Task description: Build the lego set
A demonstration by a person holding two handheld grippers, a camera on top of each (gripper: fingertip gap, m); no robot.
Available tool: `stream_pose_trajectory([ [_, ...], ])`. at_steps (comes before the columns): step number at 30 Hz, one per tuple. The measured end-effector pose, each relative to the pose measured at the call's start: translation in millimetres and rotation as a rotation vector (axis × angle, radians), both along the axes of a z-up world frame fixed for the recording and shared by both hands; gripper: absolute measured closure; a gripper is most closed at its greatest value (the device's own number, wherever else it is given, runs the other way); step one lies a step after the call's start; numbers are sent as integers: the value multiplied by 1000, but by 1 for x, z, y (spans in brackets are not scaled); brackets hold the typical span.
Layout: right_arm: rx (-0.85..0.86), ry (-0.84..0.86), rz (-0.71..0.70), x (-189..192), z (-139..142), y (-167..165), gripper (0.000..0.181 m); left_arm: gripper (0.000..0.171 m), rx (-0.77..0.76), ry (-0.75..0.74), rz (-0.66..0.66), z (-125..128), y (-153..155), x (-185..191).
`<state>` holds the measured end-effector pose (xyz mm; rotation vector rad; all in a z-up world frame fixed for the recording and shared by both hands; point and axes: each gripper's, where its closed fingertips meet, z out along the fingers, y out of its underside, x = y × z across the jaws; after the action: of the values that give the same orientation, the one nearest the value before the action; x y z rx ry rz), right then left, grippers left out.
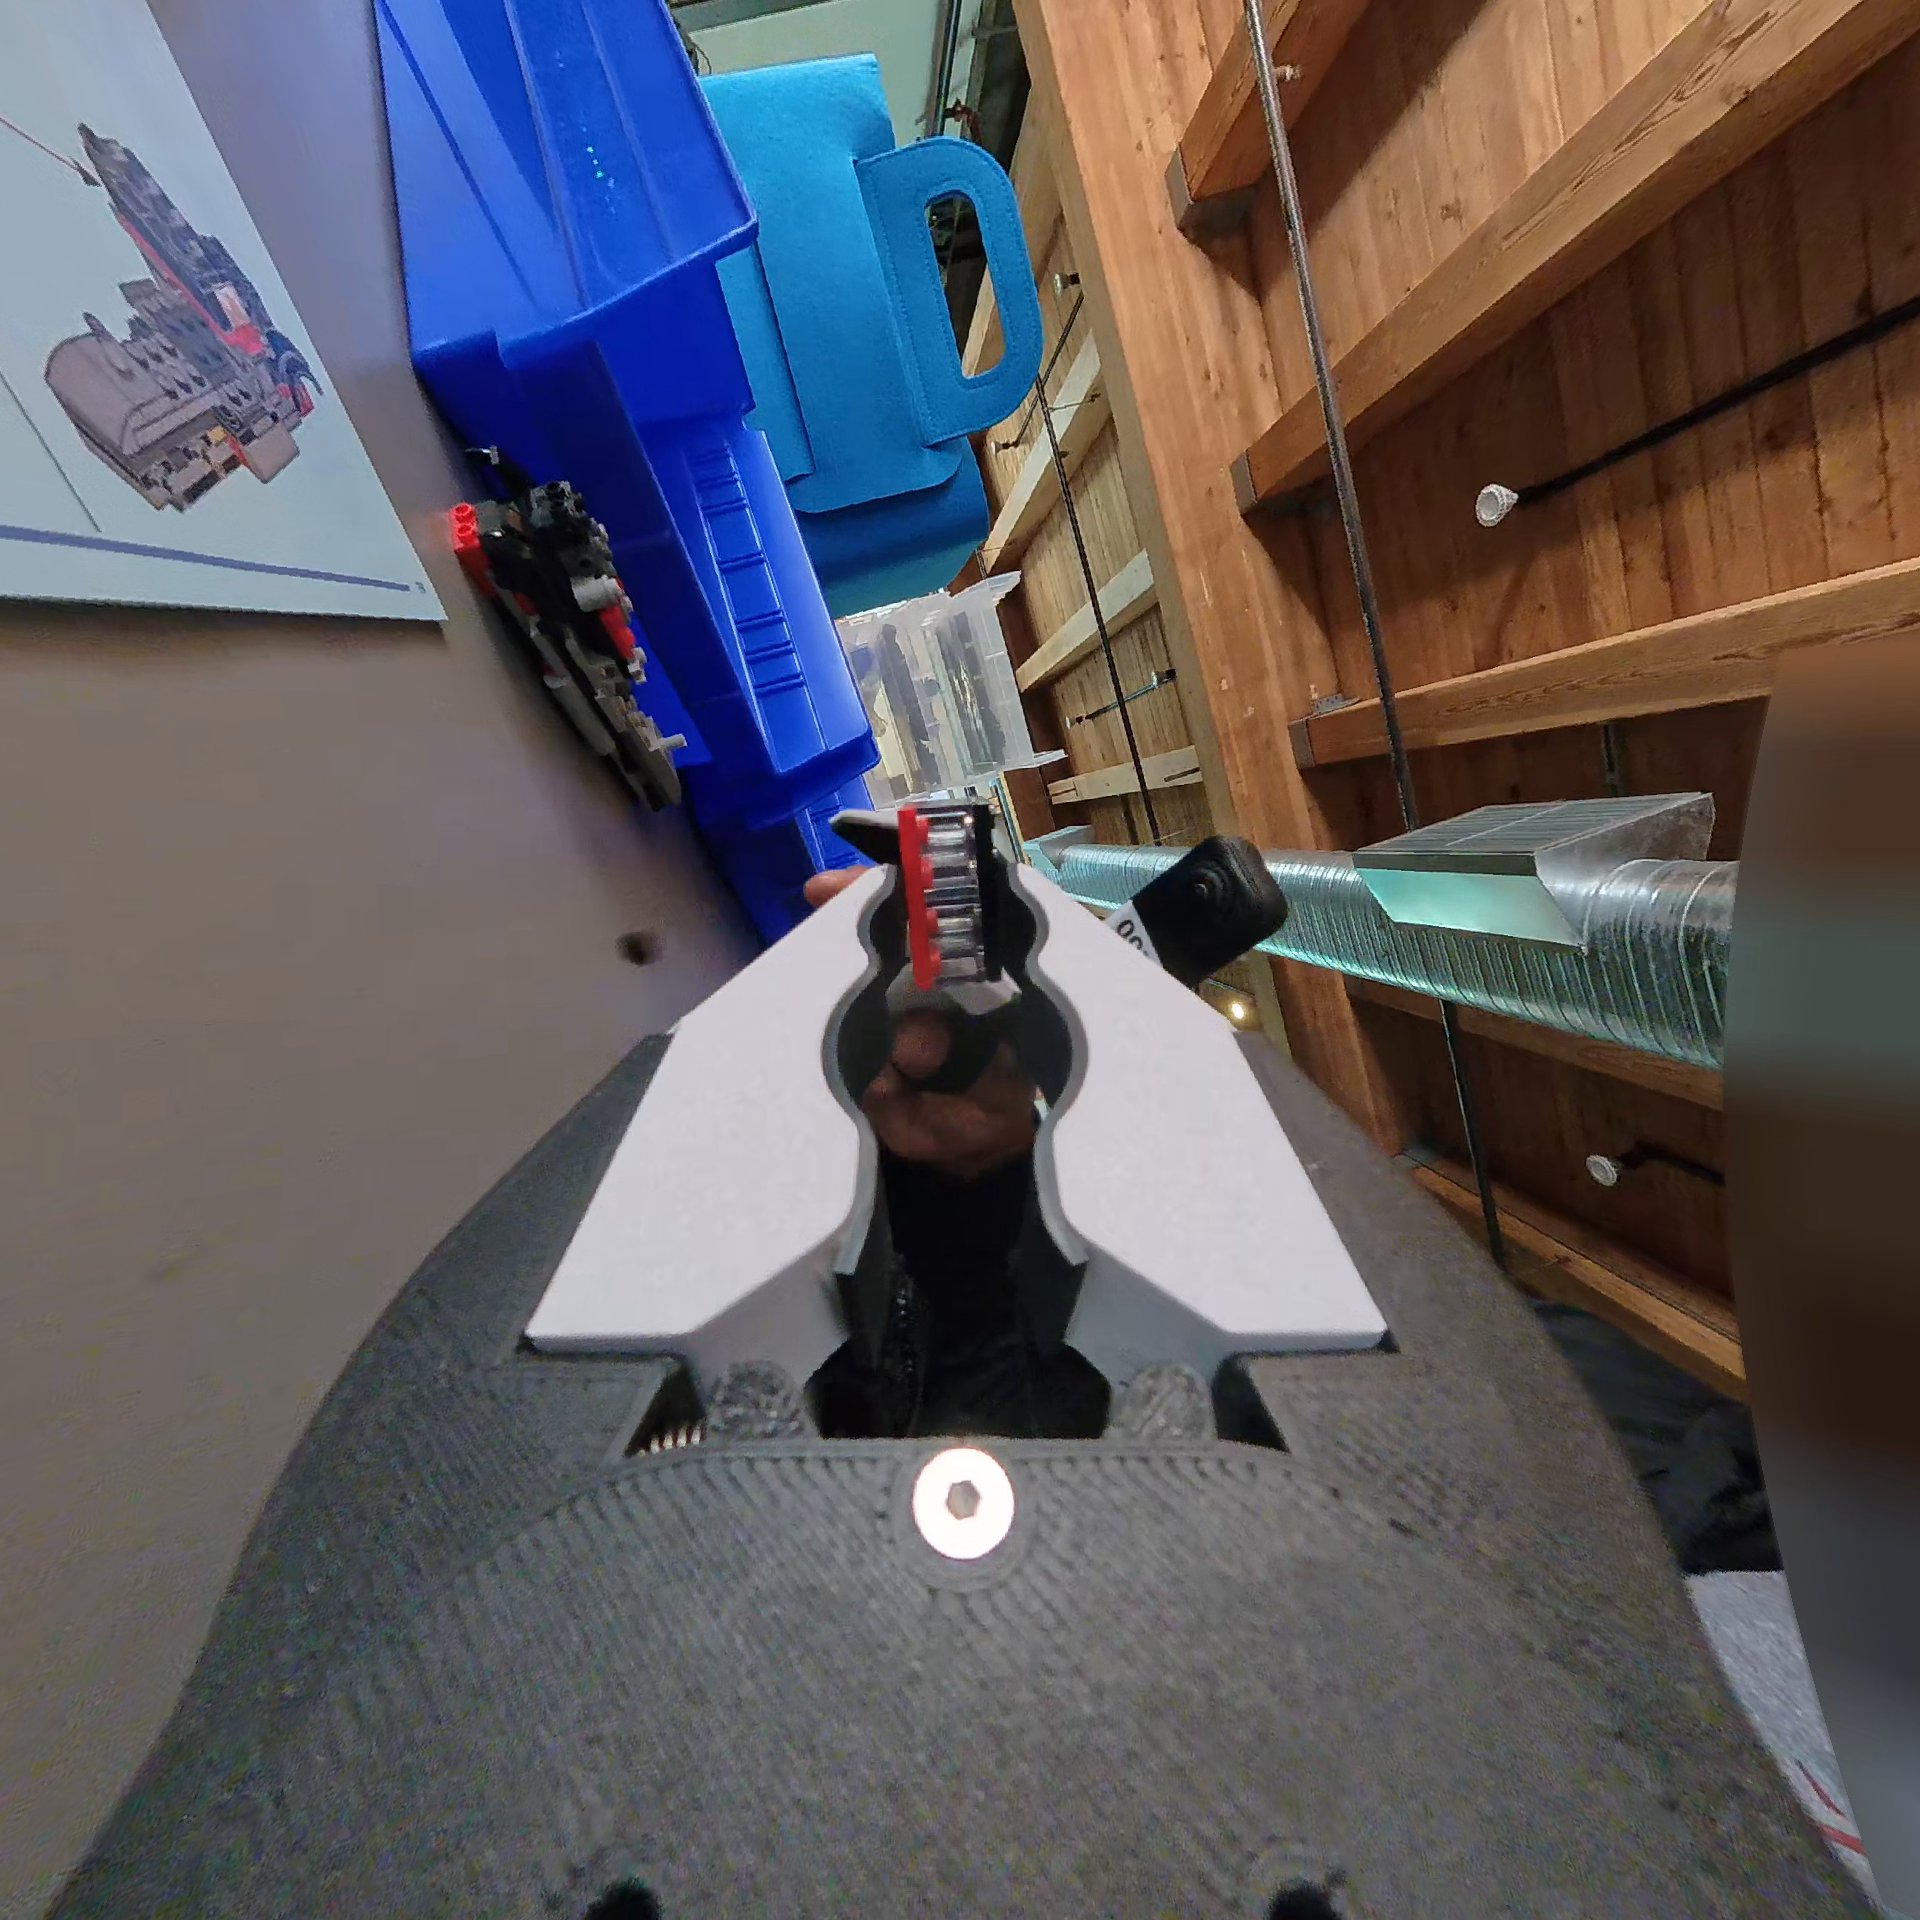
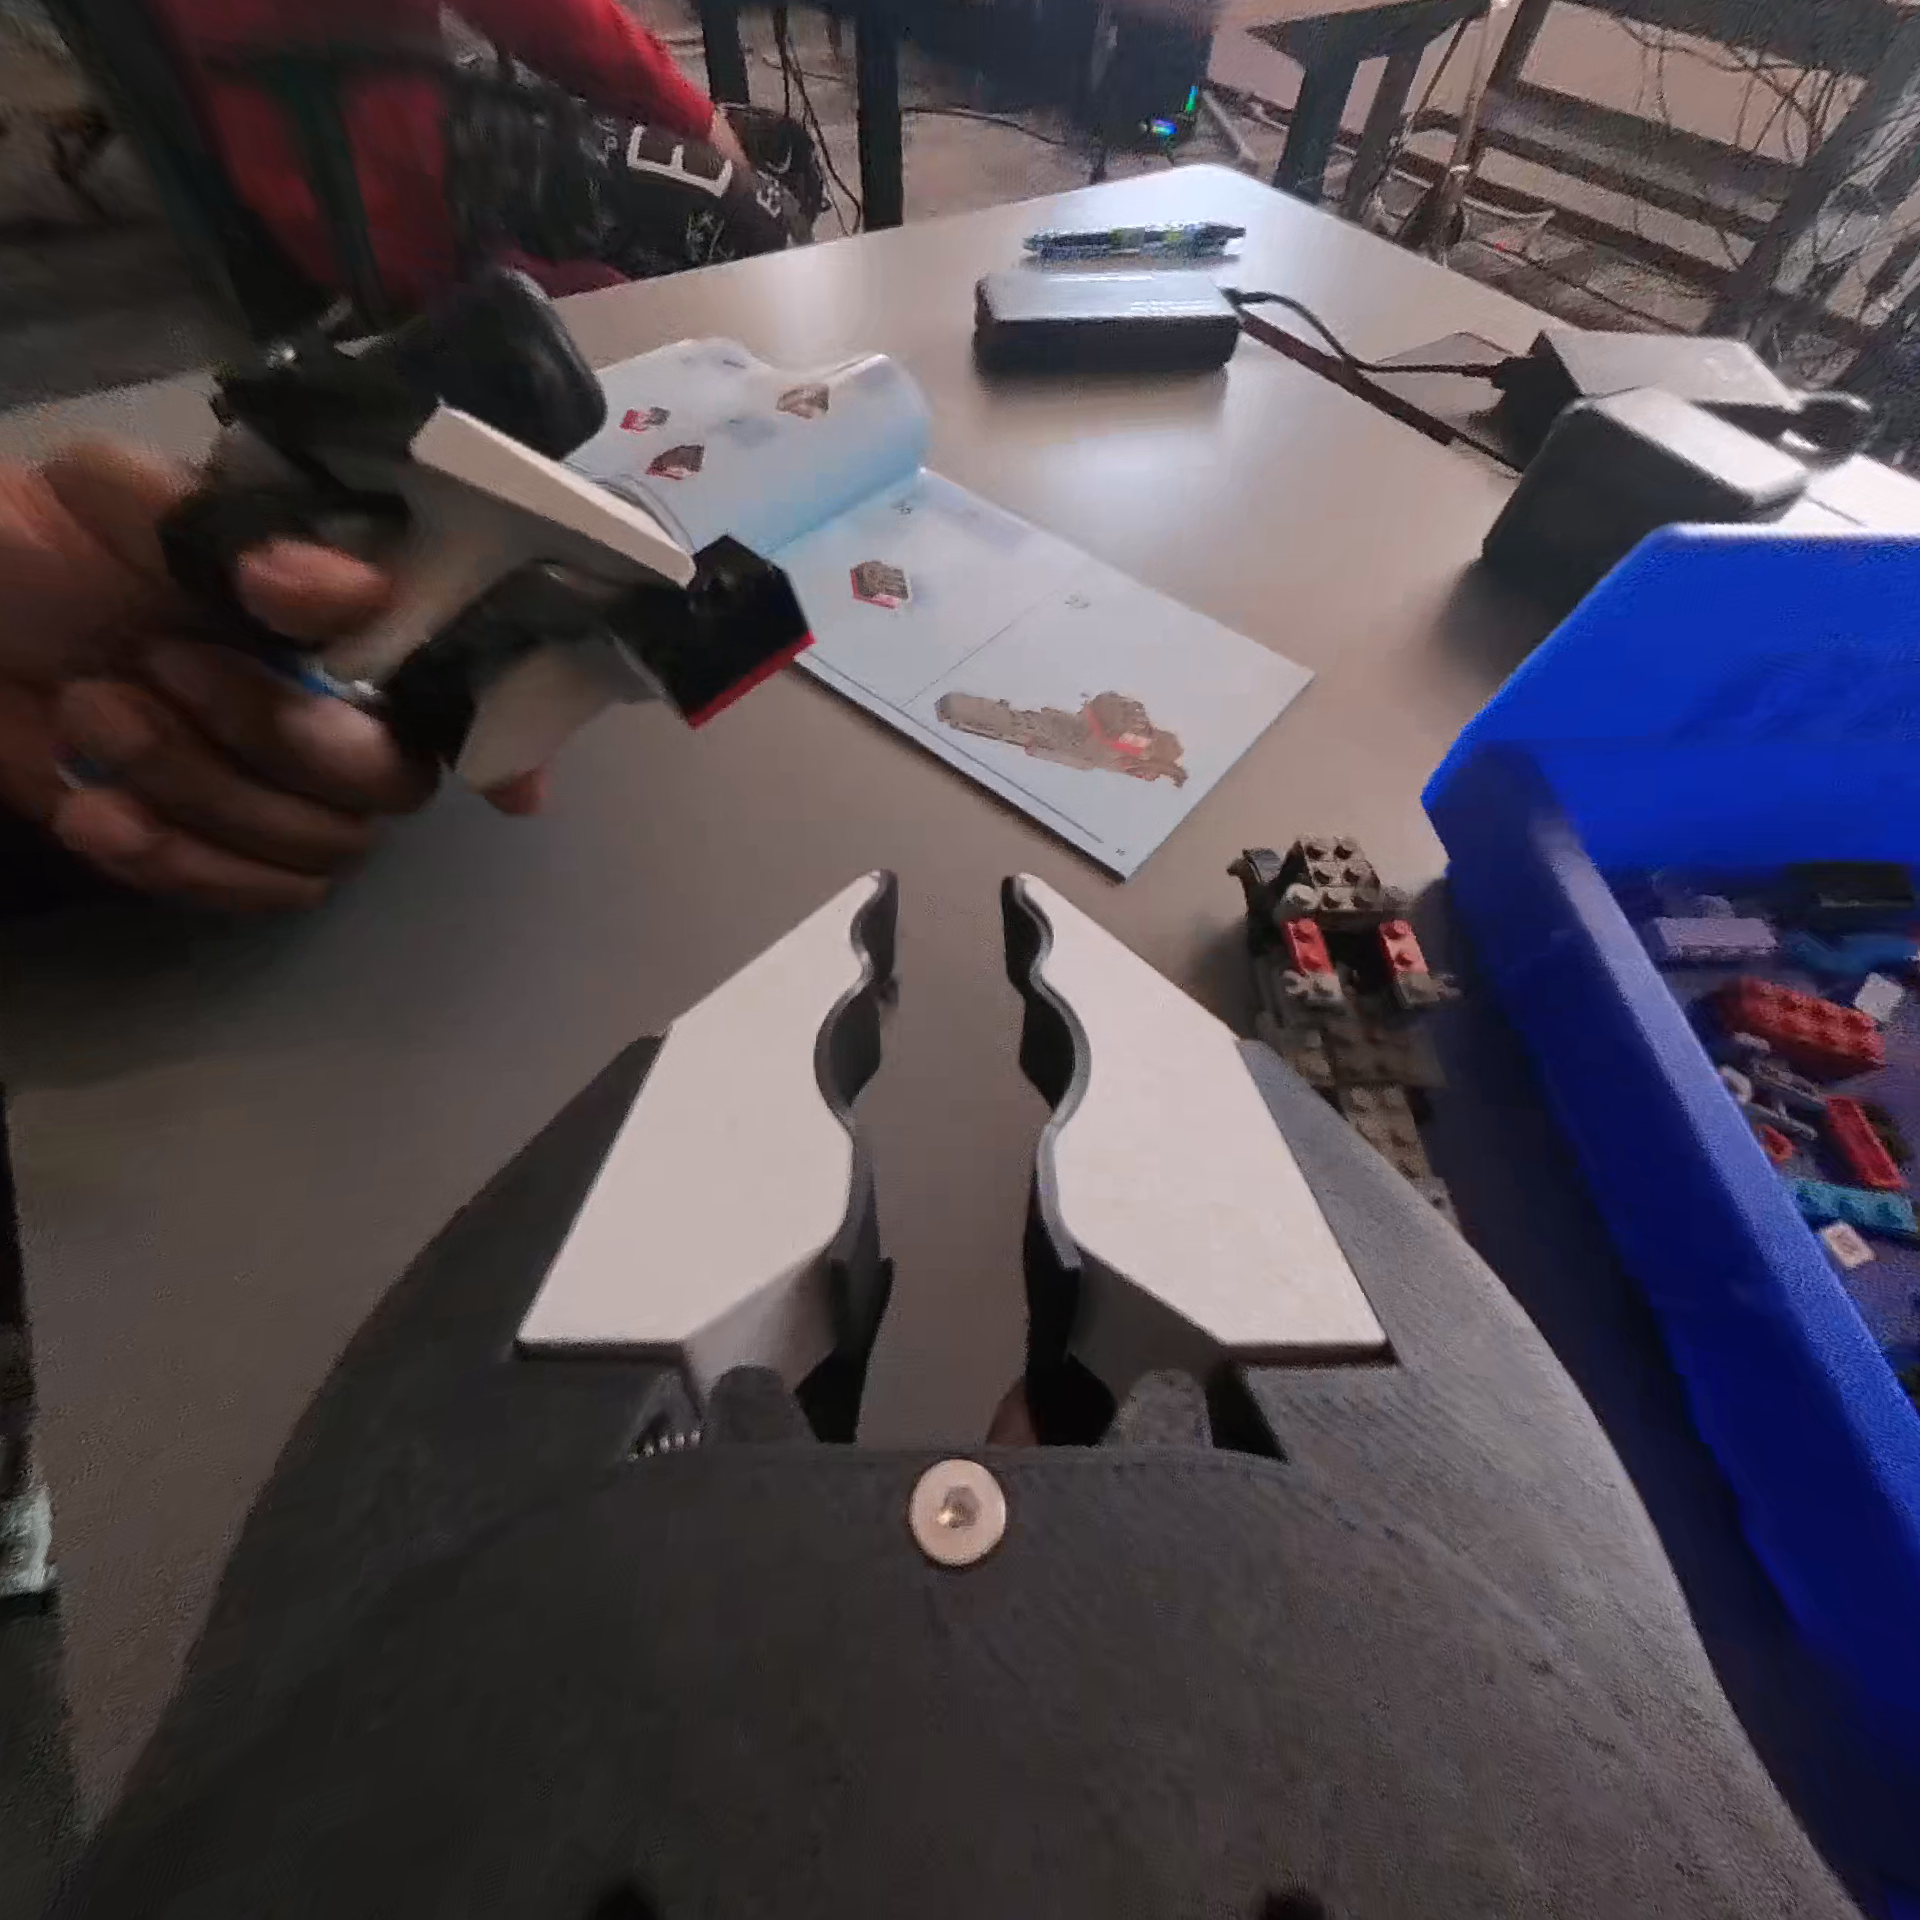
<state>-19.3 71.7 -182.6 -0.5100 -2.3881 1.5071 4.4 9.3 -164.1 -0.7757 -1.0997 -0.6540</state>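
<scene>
My left gripper [image 1: 948, 904] is shut on a small lego piece [image 1: 940, 899], a red plate stacked with black and clear parts, held up in the air and rolled sideways. That gripper [image 2: 717, 639] and its piece [image 2: 732, 634] also show at the upper left of the right wrist view, held by a hand. My right gripper [image 2: 948, 914] is open and empty above the grey table [image 2: 520, 987]. The partly built grey, black and red lego model [image 2: 1340, 966] lies on the table beside the blue bin; it also shows in the left wrist view [image 1: 566, 623].
A blue bin [image 2: 1662, 1039] of loose bricks stands at the right. An open instruction booklet [image 2: 987, 644] lies behind the grippers. Black boxes [image 2: 1107, 317] and cables sit at the table's far side. A person in red sits at the far left. My right fingertips sit around 7 centimetres from my left ones.
</scene>
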Motion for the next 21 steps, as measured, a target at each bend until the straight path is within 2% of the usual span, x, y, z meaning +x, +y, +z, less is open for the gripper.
stream_pose_trajectory([
  [4, 28, -37, -34, -3, -10, 14, 161, 154, -6, -4, 7, -1, -1, -1],
  [7, 48, -70, -23, 3, -19, 13, 162, 154, -11, -8, 21, -2, -2, -2],
  [13, 94, -94, 70, 22, -30, -9, 162, 154, -21, -12, 45, -3, -9, -4],
  [21, 131, -107, 187, 41, -39, -55, 162, 154, -75, -2, 138, -2, -49, -9],
])
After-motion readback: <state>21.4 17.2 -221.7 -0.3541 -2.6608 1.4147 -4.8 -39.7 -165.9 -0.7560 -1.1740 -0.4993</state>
